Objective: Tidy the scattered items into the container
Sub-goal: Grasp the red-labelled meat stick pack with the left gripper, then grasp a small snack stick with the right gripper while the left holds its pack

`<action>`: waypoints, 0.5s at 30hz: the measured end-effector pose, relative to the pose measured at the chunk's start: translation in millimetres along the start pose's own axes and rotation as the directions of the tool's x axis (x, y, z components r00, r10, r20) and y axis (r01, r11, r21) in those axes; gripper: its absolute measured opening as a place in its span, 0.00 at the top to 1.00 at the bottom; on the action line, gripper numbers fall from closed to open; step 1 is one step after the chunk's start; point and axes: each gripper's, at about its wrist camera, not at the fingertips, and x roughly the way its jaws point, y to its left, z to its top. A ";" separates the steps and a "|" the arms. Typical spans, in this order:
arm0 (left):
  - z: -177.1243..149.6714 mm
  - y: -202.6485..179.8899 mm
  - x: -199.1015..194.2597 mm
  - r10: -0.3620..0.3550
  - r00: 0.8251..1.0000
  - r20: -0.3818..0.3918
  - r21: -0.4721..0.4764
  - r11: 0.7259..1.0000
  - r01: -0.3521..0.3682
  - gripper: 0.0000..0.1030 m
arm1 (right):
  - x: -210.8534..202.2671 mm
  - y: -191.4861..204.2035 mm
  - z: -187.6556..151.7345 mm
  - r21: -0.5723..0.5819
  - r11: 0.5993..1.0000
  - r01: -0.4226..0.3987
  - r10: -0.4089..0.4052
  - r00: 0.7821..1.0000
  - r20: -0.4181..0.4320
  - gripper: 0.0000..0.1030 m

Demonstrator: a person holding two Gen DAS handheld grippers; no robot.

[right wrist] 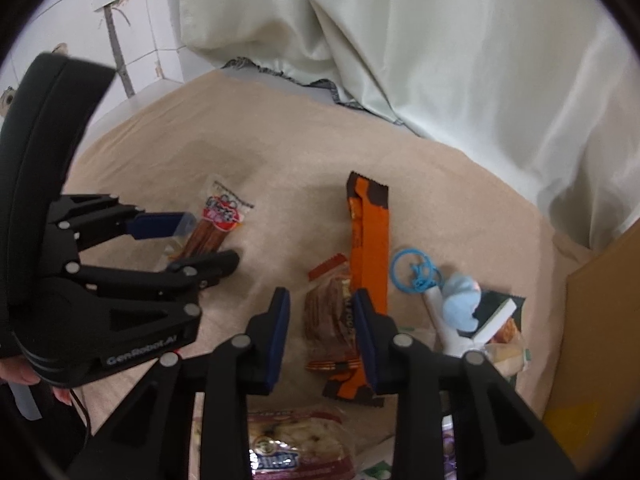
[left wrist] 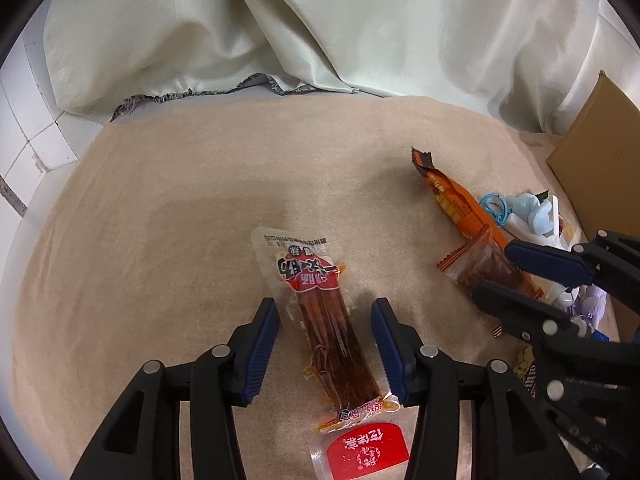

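Note:
My left gripper [left wrist: 325, 308] is open and straddles a clear snack pack with a red label and brown strips [left wrist: 320, 320] that lies on the beige cloth [left wrist: 180, 220]; the pack also shows in the right wrist view [right wrist: 218, 224]. My right gripper [right wrist: 321, 300] is open, its fingers on either side of a small clear pack of brown snack [right wrist: 328, 320], which overlaps a long orange wrapper [right wrist: 370, 240]. The right gripper shows in the left wrist view [left wrist: 496, 268] around the same brown pack [left wrist: 484, 268]. A cardboard box [right wrist: 596, 340] stands at the right.
A blue ring keychain [right wrist: 412, 272], a pale blue plush [right wrist: 460, 304] and more packets lie right of the orange wrapper. A biscuit pack [right wrist: 296, 440] and a red-label pack [left wrist: 364, 452] lie close under the grippers. A pale curtain [left wrist: 320, 20] hangs behind; tiled wall at left.

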 end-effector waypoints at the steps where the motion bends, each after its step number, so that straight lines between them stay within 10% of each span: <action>1: -0.1 -0.4 -0.1 0.002 1.000 0.000 0.002 1.000 -0.002 0.52 | 0.3 -0.2 0.4 0.001 1.000 0.003 -0.003 1.000 0.007 0.64; 15: -1.2 -3.9 0.9 0.024 0.999 0.023 0.015 1.000 -0.024 0.47 | 0.8 7.4 2.4 0.011 0.998 -0.060 0.060 0.998 -0.028 0.62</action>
